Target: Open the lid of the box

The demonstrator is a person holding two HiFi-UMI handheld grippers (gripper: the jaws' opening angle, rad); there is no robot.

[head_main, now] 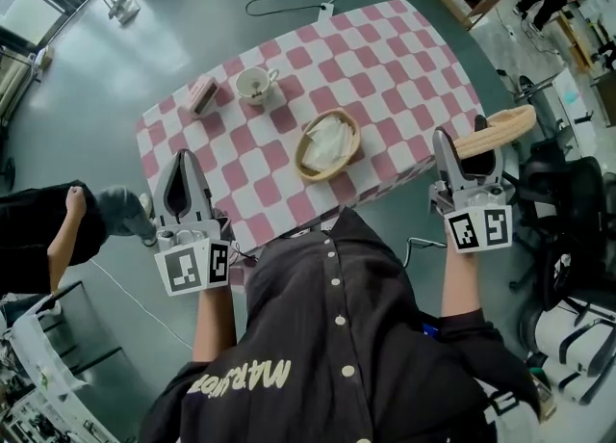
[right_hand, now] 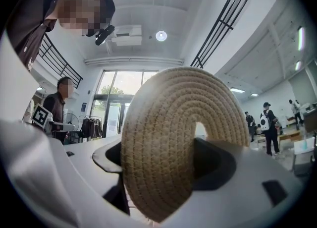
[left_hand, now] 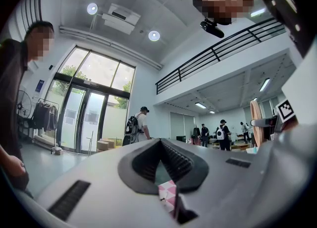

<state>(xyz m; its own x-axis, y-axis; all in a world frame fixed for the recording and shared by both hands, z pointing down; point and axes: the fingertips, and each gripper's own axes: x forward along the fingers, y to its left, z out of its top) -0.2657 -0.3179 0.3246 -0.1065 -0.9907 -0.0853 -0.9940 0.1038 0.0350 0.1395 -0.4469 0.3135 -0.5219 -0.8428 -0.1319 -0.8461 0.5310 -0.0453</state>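
Note:
A round woven box (head_main: 353, 133) stands uncovered on the checked table, with white cloth (head_main: 327, 143) inside it. Its flat woven lid (head_main: 496, 130) is off the box, held on edge beyond the table's right side. My right gripper (head_main: 462, 147) is shut on that lid. In the right gripper view the lid (right_hand: 183, 142) fills the space between the jaws. My left gripper (head_main: 183, 186) hangs off the table's near left corner, shut with nothing in it. In the left gripper view its jaws (left_hand: 159, 145) meet at the tip, with a bit of the checked cloth (left_hand: 167, 192) below.
The table (head_main: 385, 56) wears a pink and white checked cloth. On its far left stand a white cup (head_main: 255, 85) and a small pink thing (head_main: 202, 94). A person (head_main: 38, 229) is close on the left. An office chair (head_main: 568, 239) stands at the right.

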